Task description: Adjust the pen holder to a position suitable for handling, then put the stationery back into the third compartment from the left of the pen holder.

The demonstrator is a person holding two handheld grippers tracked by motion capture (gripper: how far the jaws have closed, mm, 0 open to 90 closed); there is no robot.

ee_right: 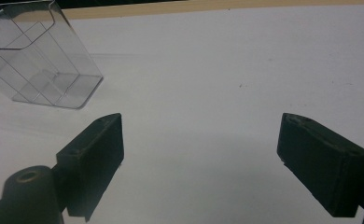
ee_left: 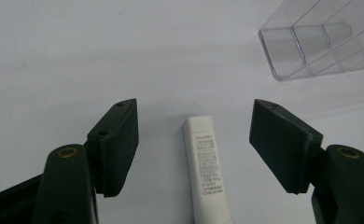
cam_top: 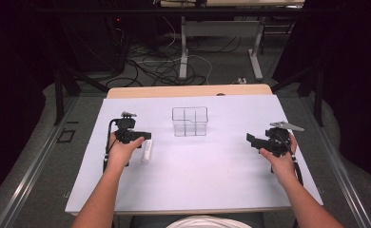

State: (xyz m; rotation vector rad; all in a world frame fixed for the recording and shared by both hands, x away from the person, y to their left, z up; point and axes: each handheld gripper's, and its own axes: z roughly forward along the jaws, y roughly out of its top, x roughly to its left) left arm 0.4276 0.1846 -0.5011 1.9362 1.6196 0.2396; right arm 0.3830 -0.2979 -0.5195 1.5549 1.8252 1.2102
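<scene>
Currently the left gripper (ee_left: 194, 140) is straddling a white tube (ee_left: 206, 170) lying flat on the desk, its jaws standing wide, one on either side, pads not touching it. The tube is looking light, smooth and probably a bit slippery, somewhat squeezable; taking it across the middle of its body seems safest. The right gripper (ee_right: 201, 158) is hovering with jaws wide apart, nothing between them. A clear divided box (ee_left: 318, 42) is sitting beyond the left jaws, up to their right. White sheet (cam_top: 212, 166) is covering the desk; dark room, cables on the floor behind.
</scene>
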